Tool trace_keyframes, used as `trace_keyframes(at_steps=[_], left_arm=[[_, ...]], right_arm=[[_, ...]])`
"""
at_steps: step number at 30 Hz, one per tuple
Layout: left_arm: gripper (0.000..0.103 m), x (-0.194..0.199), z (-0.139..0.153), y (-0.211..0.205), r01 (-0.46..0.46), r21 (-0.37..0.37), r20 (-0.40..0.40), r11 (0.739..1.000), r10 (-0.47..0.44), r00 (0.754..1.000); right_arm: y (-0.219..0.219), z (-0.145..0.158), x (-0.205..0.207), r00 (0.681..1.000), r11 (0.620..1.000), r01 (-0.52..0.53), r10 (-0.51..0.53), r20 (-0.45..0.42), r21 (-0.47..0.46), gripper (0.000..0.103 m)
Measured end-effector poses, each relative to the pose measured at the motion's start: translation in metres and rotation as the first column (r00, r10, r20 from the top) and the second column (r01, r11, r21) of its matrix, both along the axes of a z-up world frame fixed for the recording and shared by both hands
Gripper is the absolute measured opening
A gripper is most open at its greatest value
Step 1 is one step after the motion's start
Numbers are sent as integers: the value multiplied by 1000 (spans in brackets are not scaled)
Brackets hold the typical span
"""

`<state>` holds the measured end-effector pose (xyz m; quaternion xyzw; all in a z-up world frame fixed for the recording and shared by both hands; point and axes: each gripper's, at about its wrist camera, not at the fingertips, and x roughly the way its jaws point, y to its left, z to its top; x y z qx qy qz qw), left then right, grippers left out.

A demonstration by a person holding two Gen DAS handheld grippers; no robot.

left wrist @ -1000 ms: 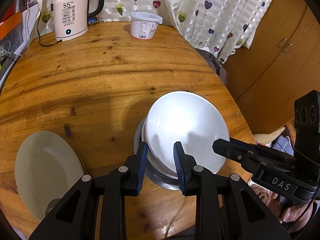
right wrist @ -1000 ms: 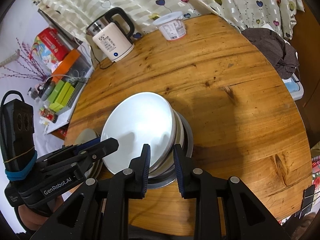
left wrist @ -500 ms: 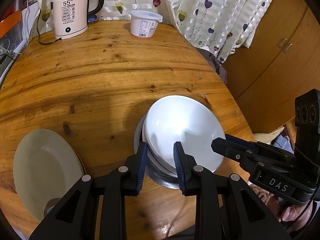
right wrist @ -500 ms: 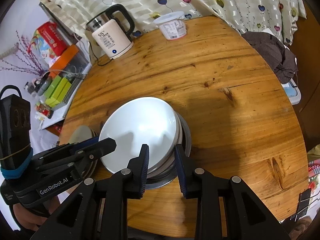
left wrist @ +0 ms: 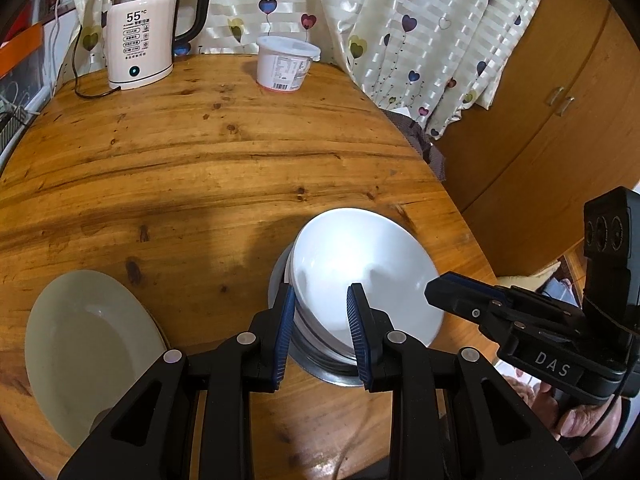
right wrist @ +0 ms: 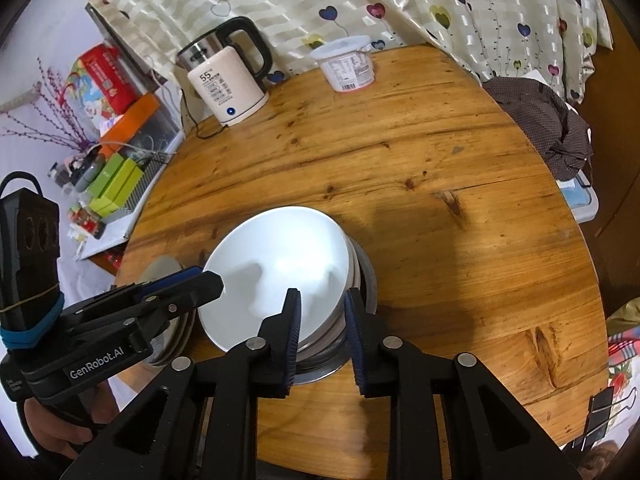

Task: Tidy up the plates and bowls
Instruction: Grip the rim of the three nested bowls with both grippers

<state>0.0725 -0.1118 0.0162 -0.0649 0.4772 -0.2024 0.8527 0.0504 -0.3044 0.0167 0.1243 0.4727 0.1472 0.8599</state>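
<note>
A stack of white bowls (left wrist: 360,272) (right wrist: 276,264) sits nested in a steel bowl (left wrist: 336,376) near the front edge of the round wooden table (left wrist: 200,160). My left gripper (left wrist: 320,312) is clamped on the stack's left rim, one pad inside the top bowl and one outside. My right gripper (right wrist: 322,312) straddles the right rim the same way. Its jaws are closing, with both pads against the rims. Each gripper's tip shows in the other's view. A pale plate (left wrist: 88,344) lies to the left of the stack.
An electric kettle (left wrist: 140,40) with its cord and a lidded white tub (left wrist: 284,64) stand at the table's far edge by the curtain. A dark cloth (right wrist: 548,120) hangs off the right side. A cluttered shelf (right wrist: 112,184) is on the left and a wooden cabinet (left wrist: 540,120) on the right.
The right gripper's jaws opened slightly, then narrowed onto the bowl rims. Both hands and the stack have stayed in place.
</note>
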Motion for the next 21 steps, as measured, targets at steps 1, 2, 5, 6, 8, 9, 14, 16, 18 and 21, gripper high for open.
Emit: trace_keyframes(at_steps=[1, 2, 5, 6, 8, 9, 14, 16, 18, 21], left_arm=[[28, 0, 0, -1, 1, 4, 4, 1000, -2, 1000], [28, 0, -1, -1, 1, 7, 5, 1000, -1, 1000], [28, 0, -2, -1, 1, 5, 5, 1000, -1, 1000], [28, 0, -2, -1, 1, 6, 6, 1000, -1, 1000], [28, 0, -2, -1, 3, 7, 7, 1000, -3, 1000], [28, 0, -3, -1, 5, 9, 9, 1000, -5, 1000], [28, 1, -10, -3, 8, 11, -6, 1000, -8, 1000], [28, 1, -11, -2, 9, 5, -10, 1000, -9, 1000], [28, 0, -9, -1, 4, 2, -3, 1000, -4, 1000], [28, -1, -5, 2, -6, 2, 13, 1000, 6, 1000]], right_arm=[[0, 0, 0, 1000, 1000, 0, 0, 1, -1, 21], [0, 0, 0, 1000, 1000, -1, 1, 4, -3, 21], [1, 1, 0, 1000, 1000, -5, 5, 14, -9, 21], [1, 1, 0, 1000, 1000, -6, 6, 15, -10, 21], [1, 0, 1, 1000, 1000, -6, 6, 17, -10, 21], [1, 0, 1, 1000, 1000, -7, 7, 18, -9, 21], [0, -1, 2, 1000, 1000, -10, 10, 18, 3, 21], [-2, -1, 1, 1000, 1000, -10, 10, 14, 13, 21], [-4, -1, 1, 1000, 1000, -7, 7, 14, 19, 21], [-8, -1, -1, 1000, 1000, -4, 3, 19, 30, 21]])
